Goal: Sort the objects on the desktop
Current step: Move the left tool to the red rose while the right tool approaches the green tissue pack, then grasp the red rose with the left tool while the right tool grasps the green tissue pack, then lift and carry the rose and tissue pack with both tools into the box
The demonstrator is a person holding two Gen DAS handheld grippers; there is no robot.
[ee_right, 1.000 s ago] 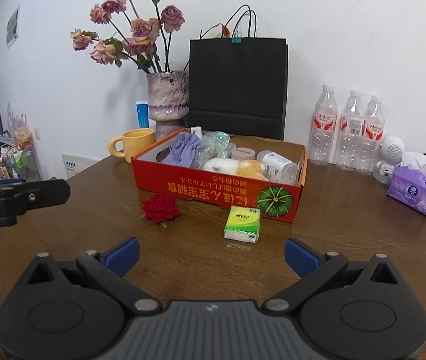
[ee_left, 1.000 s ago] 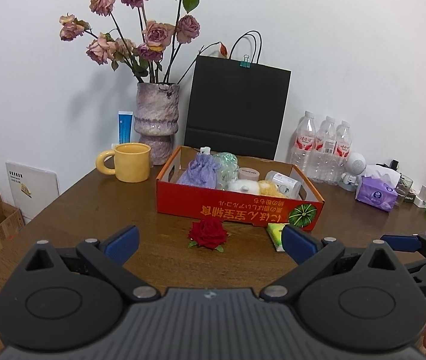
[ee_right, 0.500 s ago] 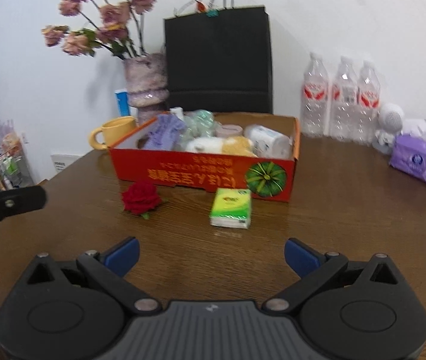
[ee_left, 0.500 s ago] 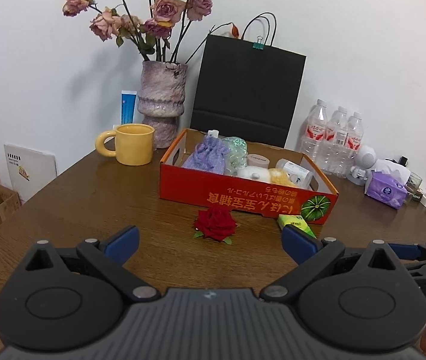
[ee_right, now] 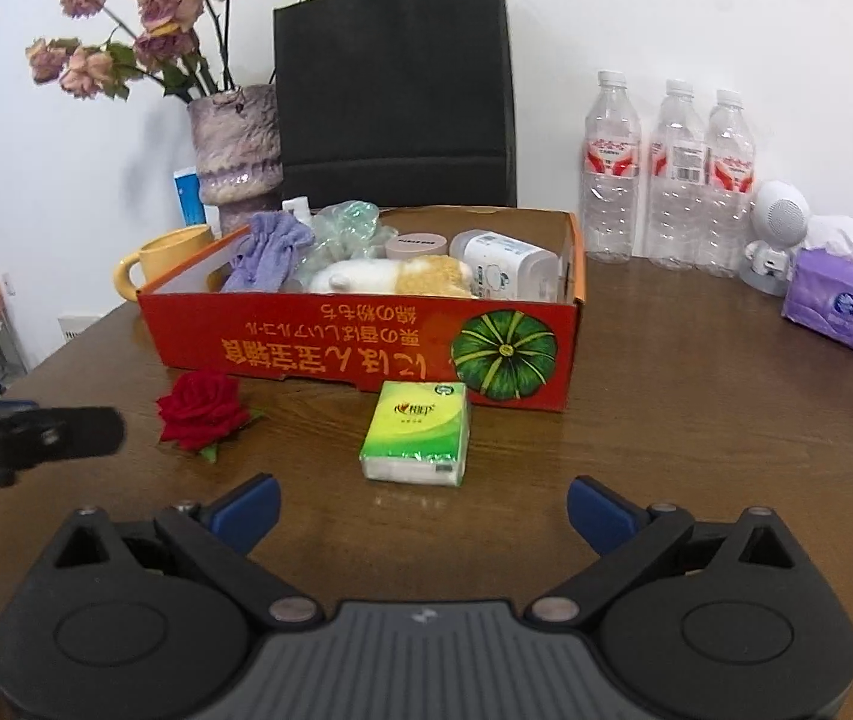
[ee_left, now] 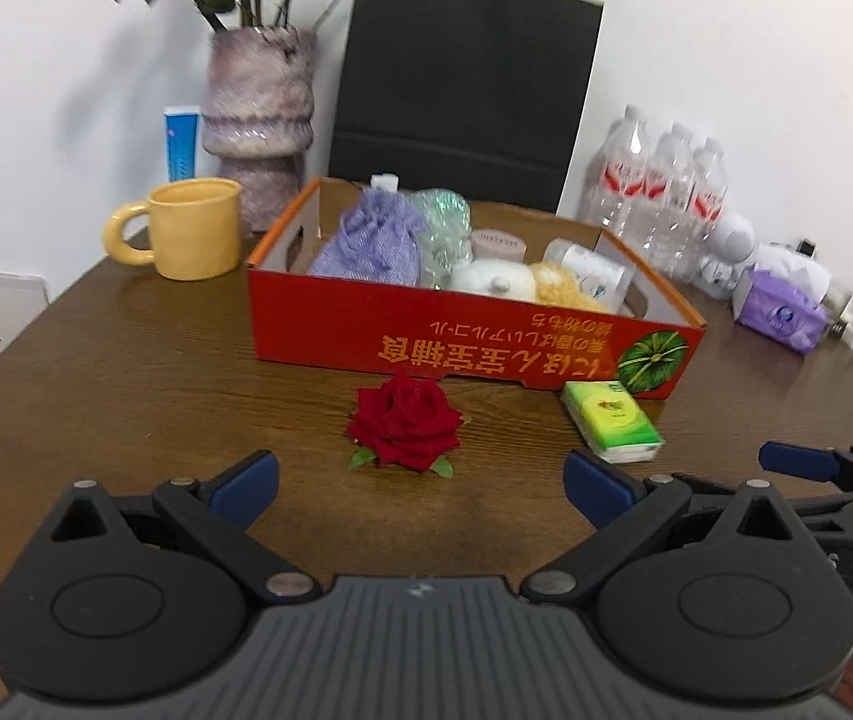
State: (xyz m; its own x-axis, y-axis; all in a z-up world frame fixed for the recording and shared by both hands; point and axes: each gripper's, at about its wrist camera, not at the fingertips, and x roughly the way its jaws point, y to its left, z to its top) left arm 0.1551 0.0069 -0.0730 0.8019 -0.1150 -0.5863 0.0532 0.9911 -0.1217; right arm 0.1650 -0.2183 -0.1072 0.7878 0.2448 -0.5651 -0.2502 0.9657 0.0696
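- The red rose [ee_left: 405, 422] lies on the brown wooden table [ee_left: 126, 396], just in front of the red cardboard box [ee_left: 462, 342] and apart from it; seen from the left wrist camera it sits at 12 o'clock, straight ahead between the two blue pads.
- The left gripper [ee_left: 420, 483] has its jaws spread wide and holds nothing; the rose lies beyond the fingertips, not between them.
- The green tissue pack [ee_right: 417, 432] lies flat on the table at 12 o'clock in the right wrist view, its far edge close to the pumpkin picture on the box front.
- The right gripper [ee_right: 423, 507] also stands wide apart and empty, with the tissue pack just ahead of its fingertips.
- From the right wrist camera the rose is at about 10 o'clock, near the tissue pack but not touching it, and the left gripper's dark finger shows at 9 o'clock.
- The box holds a purple drawstring pouch [ee_left: 375, 240], a white and yellow plush toy [ee_right: 396, 276], a round pink jar [ee_right: 417, 247] and a white bottle [ee_right: 507, 267] lying on its side.
- Behind the box stand a yellow mug [ee_left: 192, 228], a vase [ee_left: 258, 114] of dried roses, a black paper bag [ee_right: 396, 84] and three water bottles [ee_right: 669, 174].
- A purple tissue packet [ee_right: 843, 309] lies at 3 o'clock in the right wrist view.
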